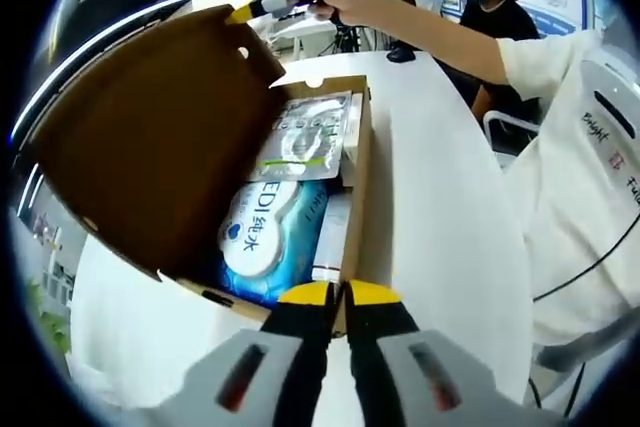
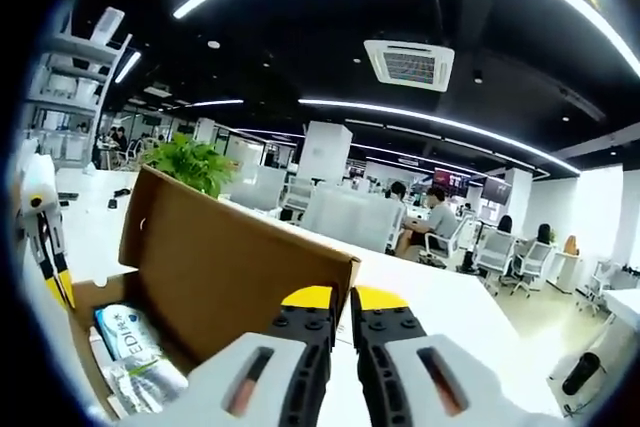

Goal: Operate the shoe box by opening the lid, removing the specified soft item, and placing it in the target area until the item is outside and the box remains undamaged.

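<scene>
A brown cardboard shoe box (image 1: 358, 177) stands on a white table (image 1: 440, 207) with its lid (image 1: 150, 137) swung up and back. Inside lie a blue wet-wipes pack (image 1: 265, 237) with a white label and a silvery sachet (image 1: 305, 137). My left gripper (image 1: 345, 294) is shut on the box's near wall. My right gripper (image 1: 243, 14), held in a hand, pinches the lid's top edge. In the right gripper view my right gripper (image 2: 343, 297) is shut on the lid (image 2: 230, 267), the left gripper (image 2: 58, 287) sits at the box rim, and the wipes pack (image 2: 125, 332) shows inside.
A person in a white shirt (image 1: 570, 177) stands close on the right of the table. Another person in black (image 1: 495, 7) sits behind. White slim items (image 1: 335, 237) line the box's right side. A green plant (image 2: 195, 162) and office desks lie beyond the lid.
</scene>
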`<act>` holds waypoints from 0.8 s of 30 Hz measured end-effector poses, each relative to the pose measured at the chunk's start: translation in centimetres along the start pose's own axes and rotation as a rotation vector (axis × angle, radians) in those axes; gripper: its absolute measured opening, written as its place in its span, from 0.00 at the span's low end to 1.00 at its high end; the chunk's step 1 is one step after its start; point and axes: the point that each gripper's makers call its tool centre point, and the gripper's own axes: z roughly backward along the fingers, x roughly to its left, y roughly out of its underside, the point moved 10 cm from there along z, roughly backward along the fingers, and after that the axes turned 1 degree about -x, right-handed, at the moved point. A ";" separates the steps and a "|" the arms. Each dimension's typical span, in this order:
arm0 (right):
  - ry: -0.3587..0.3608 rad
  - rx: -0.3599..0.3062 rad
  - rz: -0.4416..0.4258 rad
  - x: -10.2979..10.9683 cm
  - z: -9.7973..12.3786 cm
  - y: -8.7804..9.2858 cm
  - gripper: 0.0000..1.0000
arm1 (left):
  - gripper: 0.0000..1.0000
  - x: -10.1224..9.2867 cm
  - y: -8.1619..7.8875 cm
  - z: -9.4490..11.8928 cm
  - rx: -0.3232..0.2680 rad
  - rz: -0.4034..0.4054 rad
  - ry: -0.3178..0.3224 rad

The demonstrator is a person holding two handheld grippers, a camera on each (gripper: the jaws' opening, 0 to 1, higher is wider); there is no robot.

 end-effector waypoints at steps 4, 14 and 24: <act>0.001 0.022 0.009 -0.1 -0.5 -0.1 0.04 | 0.04 0.0 0.1 0.0 -0.007 0.003 -0.001; 0.008 0.024 -0.001 0.0 -0.7 0.1 0.04 | 0.05 -0.1 0.1 0.0 -0.014 0.009 -0.006; 0.010 0.043 -0.014 -0.2 -1.3 0.1 0.04 | 0.05 -0.1 0.2 0.0 -0.022 -0.001 -0.006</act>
